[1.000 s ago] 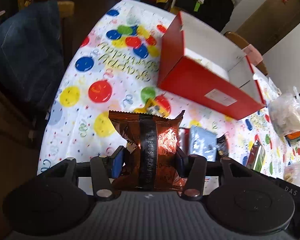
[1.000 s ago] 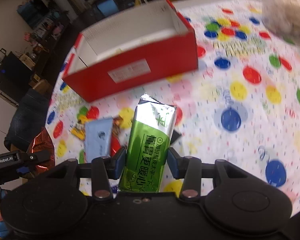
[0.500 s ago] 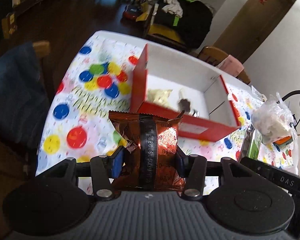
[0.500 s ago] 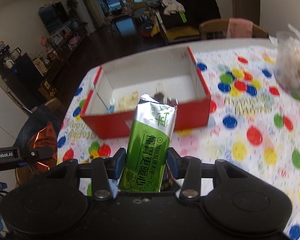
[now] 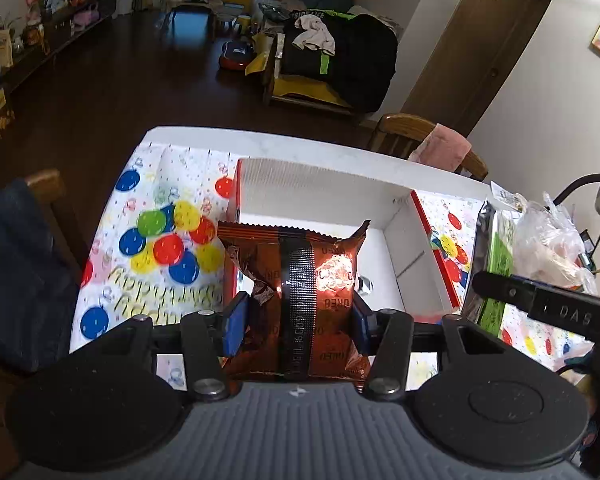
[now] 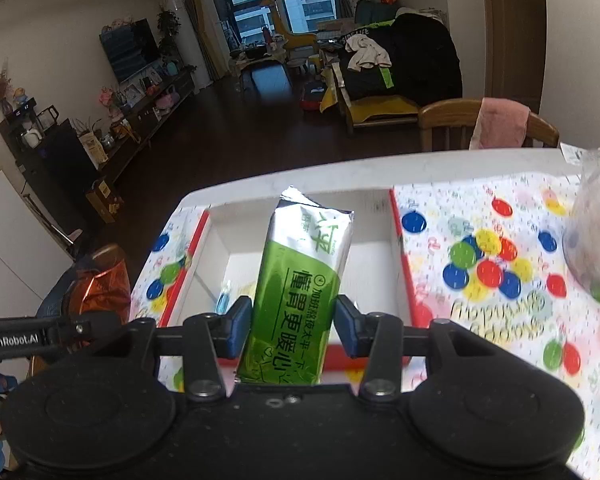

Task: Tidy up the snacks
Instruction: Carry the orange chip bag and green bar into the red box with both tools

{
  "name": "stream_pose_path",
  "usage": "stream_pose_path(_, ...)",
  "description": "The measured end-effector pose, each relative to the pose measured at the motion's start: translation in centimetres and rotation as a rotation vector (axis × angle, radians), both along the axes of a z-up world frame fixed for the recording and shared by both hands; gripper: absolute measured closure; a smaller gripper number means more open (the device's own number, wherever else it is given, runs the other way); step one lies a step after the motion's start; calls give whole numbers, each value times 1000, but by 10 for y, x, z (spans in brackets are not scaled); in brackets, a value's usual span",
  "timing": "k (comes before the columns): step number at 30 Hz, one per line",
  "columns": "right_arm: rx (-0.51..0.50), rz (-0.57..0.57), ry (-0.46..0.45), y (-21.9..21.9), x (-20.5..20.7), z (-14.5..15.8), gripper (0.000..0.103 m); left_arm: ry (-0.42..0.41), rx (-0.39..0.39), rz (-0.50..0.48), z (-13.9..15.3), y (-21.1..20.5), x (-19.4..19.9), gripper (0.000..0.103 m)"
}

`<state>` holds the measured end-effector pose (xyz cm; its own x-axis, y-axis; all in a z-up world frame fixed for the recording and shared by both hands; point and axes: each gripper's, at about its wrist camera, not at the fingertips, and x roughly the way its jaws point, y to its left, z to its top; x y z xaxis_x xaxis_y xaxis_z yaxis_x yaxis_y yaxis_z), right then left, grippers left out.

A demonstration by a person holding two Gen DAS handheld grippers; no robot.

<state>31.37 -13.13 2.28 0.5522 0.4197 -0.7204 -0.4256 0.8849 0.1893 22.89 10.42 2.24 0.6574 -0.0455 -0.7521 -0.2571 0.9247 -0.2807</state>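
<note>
My left gripper (image 5: 298, 316) is shut on a shiny orange Oreo snack pack (image 5: 300, 280) and holds it over the near side of the open red box (image 5: 320, 196), which has a white inside. My right gripper (image 6: 292, 328) is shut on a green and silver snack pack (image 6: 300, 280) and holds it over the same red box (image 6: 400, 232). A small blue wrapped item (image 6: 223, 300) lies inside the box. The green pack also shows in the left wrist view (image 5: 496, 264), and the orange pack in the right wrist view (image 6: 100, 288).
The table has a balloon-print cloth (image 5: 160, 248). A clear plastic bag (image 5: 548, 244) of snacks sits at the right, also in the right wrist view (image 6: 596, 240). A wooden chair with a pink cloth (image 6: 496, 124) stands behind the table. A dark-cushioned chair (image 5: 16, 264) stands at left.
Both grippers have risen and moved forward from the loose snacks on the cloth to above the red box, each still holding its pack.
</note>
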Motion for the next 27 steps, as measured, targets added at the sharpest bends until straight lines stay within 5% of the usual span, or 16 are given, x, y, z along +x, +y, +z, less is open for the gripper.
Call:
stream_pose_path(14,-79,89,41,24,78,-13,60,73,75,-6,-9,-10,88,53)
stream_pose_path(27,-182,206,139,56,129,-61,60,225,116,22,-58,-5,157,53)
